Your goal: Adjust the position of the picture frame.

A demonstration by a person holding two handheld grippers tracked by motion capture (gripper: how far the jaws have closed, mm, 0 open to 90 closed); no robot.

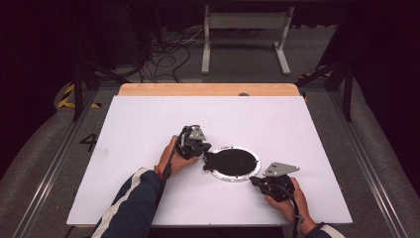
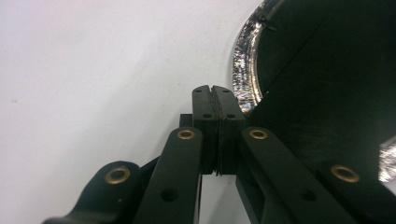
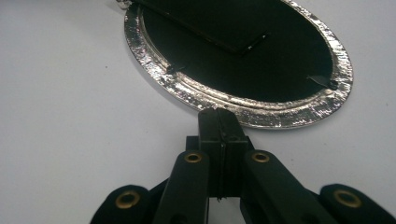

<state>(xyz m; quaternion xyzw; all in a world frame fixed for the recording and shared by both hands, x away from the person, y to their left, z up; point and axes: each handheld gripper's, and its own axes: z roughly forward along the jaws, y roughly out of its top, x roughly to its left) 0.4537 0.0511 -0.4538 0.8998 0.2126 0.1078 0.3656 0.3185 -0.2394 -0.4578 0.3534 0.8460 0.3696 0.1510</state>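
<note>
An oval picture frame (image 1: 233, 163) with a silvery rim and black backing lies face down near the middle of a white table (image 1: 148, 124); no brand or legible writing can be made out on it, and the one readable mark in the room is a painted "4" (image 1: 89, 141) on the grey floor to the table's left. A strip of bare wood (image 1: 208, 89) edges the table's far side. Beyond it stand a white metal stand (image 1: 245, 34) and a tangle of dark cables (image 1: 163, 57), with yellow-and-black hazard tape (image 1: 67, 96) on the floor at the left.

A person in a navy sleeve with white stripes (image 1: 131, 198) reaches in from the near edge. The left gripper (image 2: 215, 93) sits at the frame's left end, its jaws pressed together with nothing seen between them, just beside the silvery rim (image 2: 243, 70). The right gripper (image 3: 219, 116) rests at the frame's near right edge, jaws likewise clenched empty, tips just short of the rim (image 3: 261, 114). A black back panel (image 3: 210, 28) and small clips (image 3: 322, 81) show inside the frame.
</note>
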